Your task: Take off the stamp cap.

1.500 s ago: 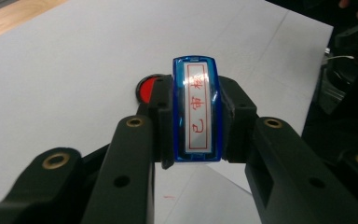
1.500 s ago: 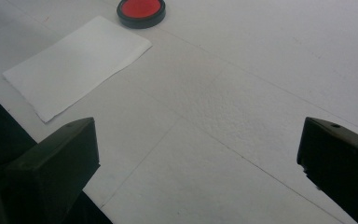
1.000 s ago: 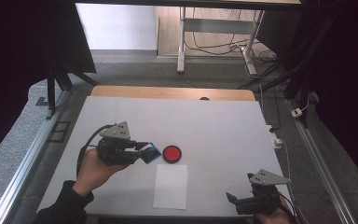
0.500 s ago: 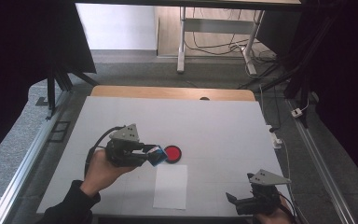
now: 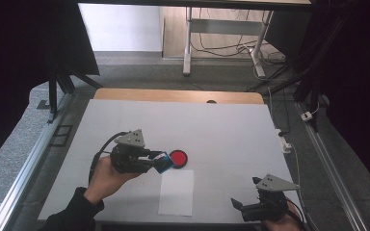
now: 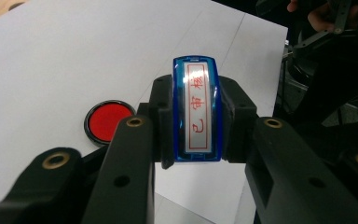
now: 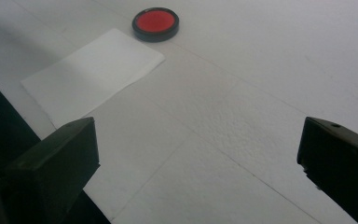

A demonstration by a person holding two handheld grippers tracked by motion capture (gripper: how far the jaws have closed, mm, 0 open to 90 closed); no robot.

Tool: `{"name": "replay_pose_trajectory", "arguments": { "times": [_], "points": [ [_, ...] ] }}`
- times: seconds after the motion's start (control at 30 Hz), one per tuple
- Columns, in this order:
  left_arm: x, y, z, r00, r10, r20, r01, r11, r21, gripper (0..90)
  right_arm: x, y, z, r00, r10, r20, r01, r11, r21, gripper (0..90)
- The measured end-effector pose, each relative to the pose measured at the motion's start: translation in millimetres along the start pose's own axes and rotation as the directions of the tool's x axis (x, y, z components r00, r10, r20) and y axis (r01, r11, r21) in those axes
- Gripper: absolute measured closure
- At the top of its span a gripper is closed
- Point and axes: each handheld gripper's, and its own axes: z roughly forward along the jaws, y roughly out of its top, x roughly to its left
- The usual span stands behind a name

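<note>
My left gripper (image 5: pixel 160 161) is shut on a blue stamp (image 5: pixel 164 162) and holds it just left of a round red ink pad (image 5: pixel 178 158). In the left gripper view the stamp (image 6: pixel 196 114) stands upright between the jaws, its label bearing red characters, with the ink pad (image 6: pixel 108 120) on the table beyond it to the left. A white paper sheet (image 5: pixel 176 192) lies nearer the person, below the pad. My right gripper (image 5: pixel 238 206) rests open at the table's near right corner. Its view looks across the paper (image 7: pixel 93 72) toward the pad (image 7: pixel 155 22), with nothing between the jaws.
The table top (image 5: pixel 221 130) is covered in white, with a wooden strip (image 5: pixel 173 95) along its far edge. Metal frame rails (image 5: pixel 24 168) run down both sides. Cables and a small plug (image 5: pixel 284 139) lie off the right edge.
My left gripper has shifted a little to the right with the stamp, closer to the ink pad. The right gripper has stayed where it was.
</note>
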Motion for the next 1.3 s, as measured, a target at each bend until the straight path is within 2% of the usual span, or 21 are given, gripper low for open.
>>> {"name": "replay_pose_trajectory", "arguments": {
  "times": [0.17, 0.3, 0.5, 0.63, 0.93, 1.1, 1.17, 1.3],
  "points": [
    [-1.2, -1.9, 3.1, 1.0, 0.009, -0.004, -0.009, 0.9999, 0.006, 70.1, 5.6, 6.0, 2.2, 0.9991, -0.035, -0.026, 0.035, 0.999, -0.022, 0.0],
    [-3.3, -3.0, 5.2, 0.9994, 0.033, -0.01, -0.033, 0.9994, 0.013, 70.1, 9.9, 11.1, 6.3, 0.9963, -0.061, -0.06, 0.059, 0.998, -0.029, 0.0],
    [-4.9, -4.1, 6.2, 0.9992, 0.04, 0.0, -0.04, 0.9991, 0.016, 70.1, 19.3, 19.3, 14.3, 0.9838, -0.124, -0.129, 0.119, 0.992, -0.052, 0.0],
    [-5.4, -4.4, 6.3, 0.9989, 0.046, 0.011, -0.046, 0.9986, 0.024, 70.1, 24.2, 24.1, 20.9, 0.9774, -0.129, -0.168, 0.12, 0.991, -0.059, 0.0],
    [-5.5, -4.8, 6.2, 0.9982, 0.05, 0.033, -0.051, 0.9985, 0.021, 70.1, 32.2, 34.6, 35.2, 0.961, -0.092, -0.261, 0.074, 0.994, -0.077, 0.0],
    [-4.1, -5.5, 5.5, 0.9972, 0.056, 0.05, -0.056, 0.9984, 0.005, 70.0, 36.5, 41.9, 45.3, 0.955, -0.107, -0.276, 0.091, 0.993, -0.071, 0.0],
    [-3.7, -5.5, 5.6, 0.9977, 0.047, 0.049, -0.047, 0.9989, 0.006, 70.1, 38.5, 44.2, 49.2, 0.9541, -0.132, -0.269, 0.117, 0.991, -0.073, 0.0],
    [-3.2, -5.6, 7.5, 0.9971, 0.053, 0.054, -0.054, 0.9984, 0.016, 70.1, 42.7, 46.7, 57.9, 0.9512, -0.144, -0.273, 0.134, 0.989, -0.055, 0.0]
  ]
}}
